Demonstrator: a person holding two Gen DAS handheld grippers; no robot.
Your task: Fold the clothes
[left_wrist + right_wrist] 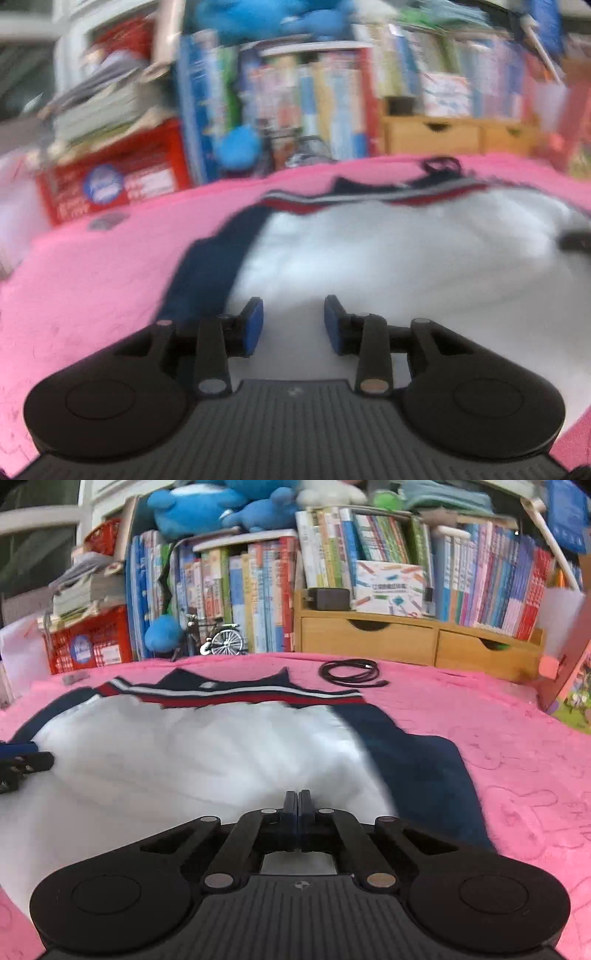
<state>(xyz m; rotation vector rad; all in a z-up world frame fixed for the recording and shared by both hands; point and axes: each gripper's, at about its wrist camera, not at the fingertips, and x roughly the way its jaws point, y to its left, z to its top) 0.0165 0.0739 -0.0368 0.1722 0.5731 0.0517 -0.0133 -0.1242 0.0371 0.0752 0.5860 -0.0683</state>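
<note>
The right gripper [297, 805] is hovering with its jaws pressed together over the white shirt [192, 749], which is lying flat on the pink blanket [517, 746].

The left tool [293, 325] points forward and downward, its two blue pads [254, 330] parted with a clear gap and nothing between them. The right tool [297, 806] tilts down likewise, its pads pressed flat together, gripping nothing visible.

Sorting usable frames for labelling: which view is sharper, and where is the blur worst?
Right wrist view is sharper: book spines and coiled cable read clearly. Left wrist view is motion-smeared throughout, worst on the books; its tool stays crisp.
</note>
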